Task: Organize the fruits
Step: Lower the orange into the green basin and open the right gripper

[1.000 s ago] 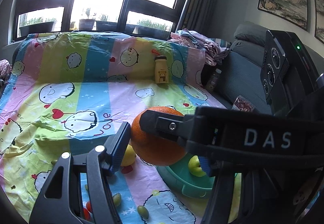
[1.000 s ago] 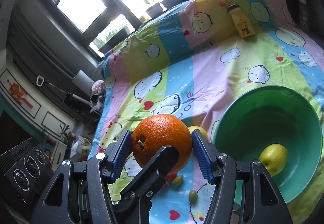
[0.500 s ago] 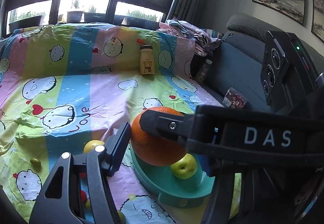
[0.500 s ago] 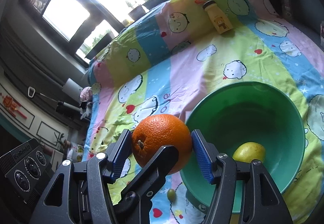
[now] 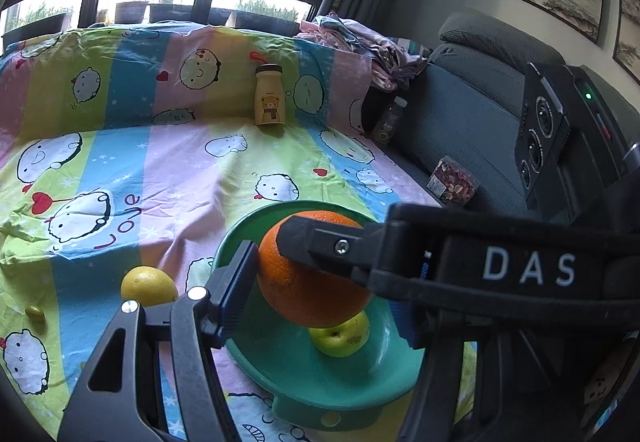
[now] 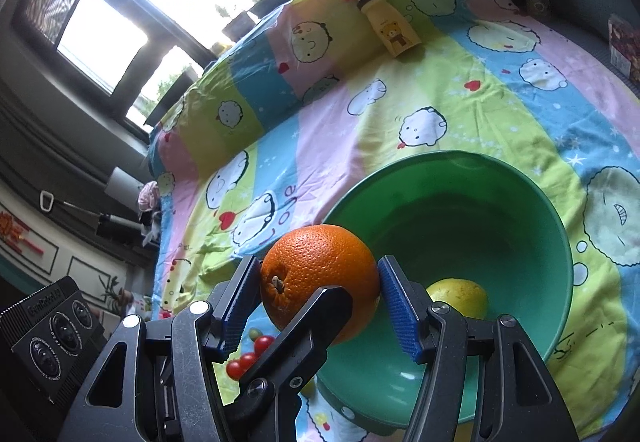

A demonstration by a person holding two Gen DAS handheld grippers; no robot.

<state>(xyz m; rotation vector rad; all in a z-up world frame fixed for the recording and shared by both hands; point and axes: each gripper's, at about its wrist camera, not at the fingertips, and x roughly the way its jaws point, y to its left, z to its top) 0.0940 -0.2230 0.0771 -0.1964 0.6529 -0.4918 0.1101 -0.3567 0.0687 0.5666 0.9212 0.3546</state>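
Both tongs, L (image 5: 320,274) & R (image 6: 320,290), pinching one orange (image 6: 320,278) above green bowl (image 6: 520,202) w/ apple (image 5: 340,334), near bed's (image 5: 180,170) front edge.

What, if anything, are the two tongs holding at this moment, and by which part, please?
Both tongs, right and left, grip one orange together, pads pressed on its sides, crossing each other, above the green bowl.

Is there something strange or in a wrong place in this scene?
Yes: both the left gripper and right gripper clamp the same orange over the green bowl. A lemon and cherry tomatoes lie loose on the sheet.
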